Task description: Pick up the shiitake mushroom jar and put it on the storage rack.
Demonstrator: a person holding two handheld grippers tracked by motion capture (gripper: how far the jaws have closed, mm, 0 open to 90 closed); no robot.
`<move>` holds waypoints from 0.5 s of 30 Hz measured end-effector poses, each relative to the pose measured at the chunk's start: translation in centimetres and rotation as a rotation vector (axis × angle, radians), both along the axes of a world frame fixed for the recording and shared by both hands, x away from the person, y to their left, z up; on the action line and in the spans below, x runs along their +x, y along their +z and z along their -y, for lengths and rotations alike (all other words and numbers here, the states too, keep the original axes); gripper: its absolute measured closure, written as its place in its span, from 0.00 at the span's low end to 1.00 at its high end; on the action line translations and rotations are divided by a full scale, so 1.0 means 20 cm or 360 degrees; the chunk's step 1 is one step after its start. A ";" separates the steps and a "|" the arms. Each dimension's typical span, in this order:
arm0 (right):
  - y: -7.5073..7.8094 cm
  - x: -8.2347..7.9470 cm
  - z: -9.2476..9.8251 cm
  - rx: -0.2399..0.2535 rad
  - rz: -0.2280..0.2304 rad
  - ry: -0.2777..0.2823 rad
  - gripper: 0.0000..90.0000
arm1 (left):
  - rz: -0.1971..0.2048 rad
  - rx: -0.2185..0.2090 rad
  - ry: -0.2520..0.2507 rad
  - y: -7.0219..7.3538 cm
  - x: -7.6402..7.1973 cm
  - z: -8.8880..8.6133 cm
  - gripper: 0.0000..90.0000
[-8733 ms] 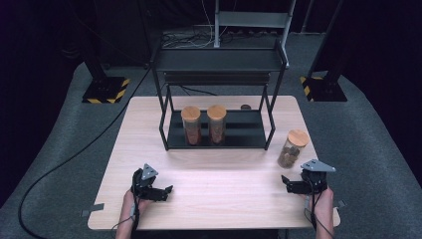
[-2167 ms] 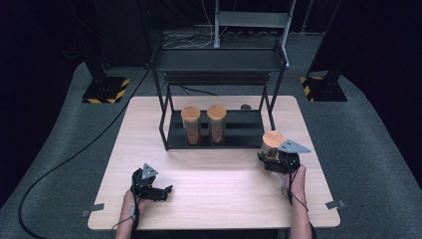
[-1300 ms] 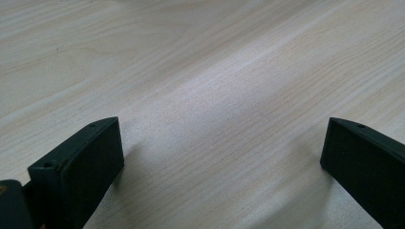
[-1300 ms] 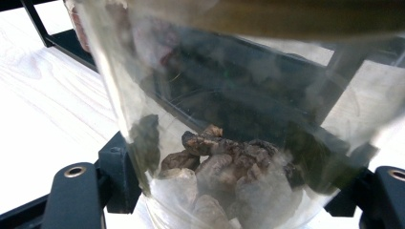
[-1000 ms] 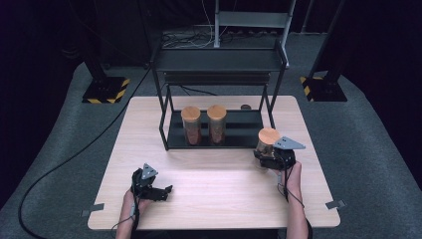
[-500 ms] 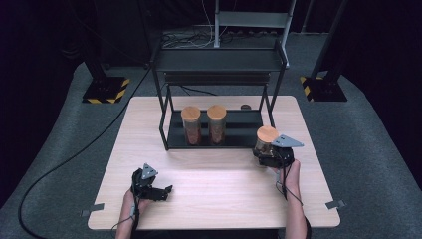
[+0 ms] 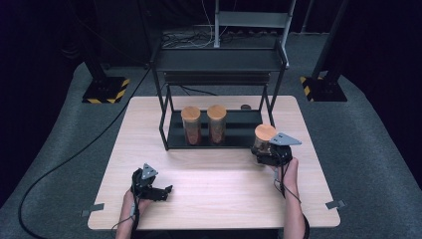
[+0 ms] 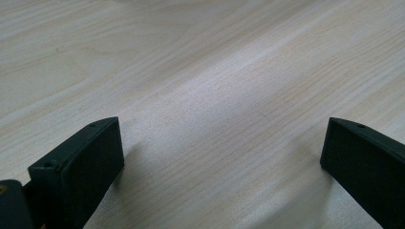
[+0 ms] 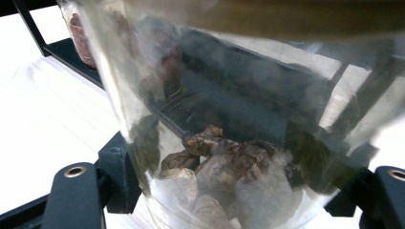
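Since two jars already sit on the rack's bottom shelf, your right gripper is clamped on the third jar just off the rack's right end, probably heading in beside them. Your left gripper rests wide open, empty, in front of the rack.

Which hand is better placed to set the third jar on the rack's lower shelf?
Right. The right gripper already grips the jar beside the rack; the left gripper rests open near the table's front edge.
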State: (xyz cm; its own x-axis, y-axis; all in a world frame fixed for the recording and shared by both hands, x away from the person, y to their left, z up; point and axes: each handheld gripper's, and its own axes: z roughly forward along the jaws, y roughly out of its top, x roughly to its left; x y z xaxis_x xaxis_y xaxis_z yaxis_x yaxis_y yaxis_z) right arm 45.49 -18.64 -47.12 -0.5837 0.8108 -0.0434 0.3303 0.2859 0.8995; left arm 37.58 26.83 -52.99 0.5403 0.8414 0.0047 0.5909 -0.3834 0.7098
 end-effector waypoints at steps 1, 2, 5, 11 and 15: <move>0.00 0.00 0.00 -0.0002 0.0001 0.0001 0.28 | 0.0000 0.0000 0.0000 0.00 0.00 0.00 0.00; 0.00 0.00 0.00 -0.0003 0.0001 0.0003 0.28 | 0.0000 0.0000 -0.0001 0.00 0.00 0.00 0.00; 0.00 0.00 -0.01 -0.0003 0.0004 0.0002 0.28 | 0.0000 0.0000 -0.0002 0.00 0.00 0.00 0.00; 0.01 0.01 -0.02 -0.0010 0.0009 0.0002 0.27 | 0.0000 0.0001 -0.0001 0.00 0.00 0.00 0.00; 0.01 0.02 -0.03 -0.0003 0.0015 0.0004 0.28 | -0.0001 0.0000 -0.0002 0.00 0.00 0.00 0.00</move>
State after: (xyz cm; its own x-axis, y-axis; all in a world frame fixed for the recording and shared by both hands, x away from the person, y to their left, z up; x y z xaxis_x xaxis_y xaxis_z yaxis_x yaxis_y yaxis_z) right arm 45.88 -18.01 -46.84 -0.5854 0.8092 -0.0502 0.3213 0.2884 0.9020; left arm 37.58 26.84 -52.98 0.5411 0.8409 0.0047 0.5908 -0.3842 0.7095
